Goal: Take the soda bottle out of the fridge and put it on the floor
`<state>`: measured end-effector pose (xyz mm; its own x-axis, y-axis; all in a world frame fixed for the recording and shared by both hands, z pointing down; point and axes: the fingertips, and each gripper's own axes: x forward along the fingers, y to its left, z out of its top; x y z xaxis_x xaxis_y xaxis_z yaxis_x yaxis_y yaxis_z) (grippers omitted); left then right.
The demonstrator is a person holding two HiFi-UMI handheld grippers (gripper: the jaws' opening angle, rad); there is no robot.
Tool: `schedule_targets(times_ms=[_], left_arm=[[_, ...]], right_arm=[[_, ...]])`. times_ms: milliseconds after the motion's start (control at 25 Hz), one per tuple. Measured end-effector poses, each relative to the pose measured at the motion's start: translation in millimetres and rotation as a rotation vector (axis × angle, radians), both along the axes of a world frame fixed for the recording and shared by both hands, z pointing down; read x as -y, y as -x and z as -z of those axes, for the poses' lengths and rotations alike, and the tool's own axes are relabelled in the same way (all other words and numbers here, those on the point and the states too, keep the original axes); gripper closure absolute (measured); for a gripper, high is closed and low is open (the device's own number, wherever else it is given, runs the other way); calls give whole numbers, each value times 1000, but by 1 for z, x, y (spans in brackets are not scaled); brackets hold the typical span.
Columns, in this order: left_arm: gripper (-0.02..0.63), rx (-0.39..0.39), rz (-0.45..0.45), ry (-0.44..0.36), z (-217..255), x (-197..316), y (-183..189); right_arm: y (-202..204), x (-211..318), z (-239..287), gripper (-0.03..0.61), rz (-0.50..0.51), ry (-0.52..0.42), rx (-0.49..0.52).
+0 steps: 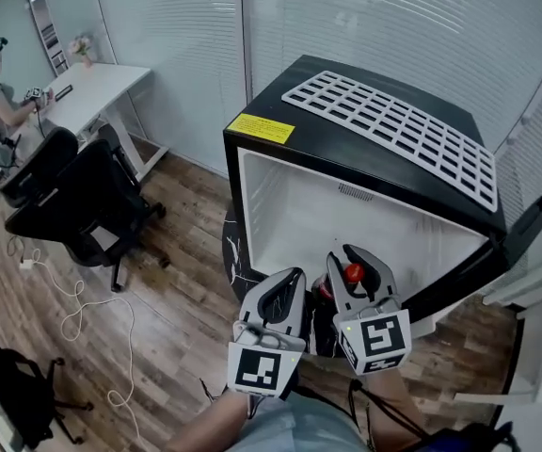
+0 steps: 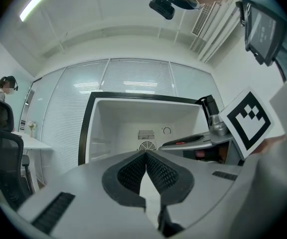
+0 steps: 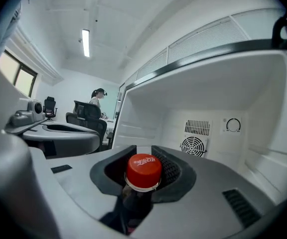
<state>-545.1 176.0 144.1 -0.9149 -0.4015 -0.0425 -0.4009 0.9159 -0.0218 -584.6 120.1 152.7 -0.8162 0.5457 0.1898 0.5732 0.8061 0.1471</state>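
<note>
The soda bottle (image 3: 143, 170) is at the mouth of the open fridge (image 1: 290, 210), low down near its front edge. The right hand-held gripper (image 1: 348, 260) is closed on the bottle's neck, just under the red cap. The white inside of the fridge is seen behind the cap, and no other thing shows in it. I cannot tell if the base of the bottle rests on something or hangs free. The left hand-held gripper (image 2: 146, 158) is closed with nothing between its jaws, and it hovers just beside the right one.

The dark drink seems to reach up into the neck, so I judge the bottle is full and rather heavy for such a grip. The neck is the stiff part, and the ring under the cap can stop it from sliding down through the pads. This is a good place to hold. The body is probably smooth and gives a little when pressed. Held so high, the bottle may swing when it is carried. It should come down slowly and upright on the wooden floor (image 1: 186, 281), because a narrow base can tip easily.
</note>
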Motion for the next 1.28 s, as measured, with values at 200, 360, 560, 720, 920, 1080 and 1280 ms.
schedule_targets(times_ms=[200,360,560,720,920,1080,1280], left_arm=[[597,-2,-49,-3,7,9,-22],[597,-1,-124,1,7,9,-30],[597,21,-248,20,16,0,-48],[597,26,-329,-10,20,-12,-61],[597,41,-462,-6,21,-11,-87],[597,21,-576,-18,17,3,-110],[597,-5,-716,-39,13,43,-138]], right_arm=[[-32,11,5,472,-38,4,-5],[-51,16,6,472,-114,10,3],[-76,13,7,472,-229,11,14],[-99,5,9,472,-318,25,21],[-136,-1,11,472,-433,44,33],[-171,10,9,472,-549,53,26],[-220,41,8,472,-693,57,28]])
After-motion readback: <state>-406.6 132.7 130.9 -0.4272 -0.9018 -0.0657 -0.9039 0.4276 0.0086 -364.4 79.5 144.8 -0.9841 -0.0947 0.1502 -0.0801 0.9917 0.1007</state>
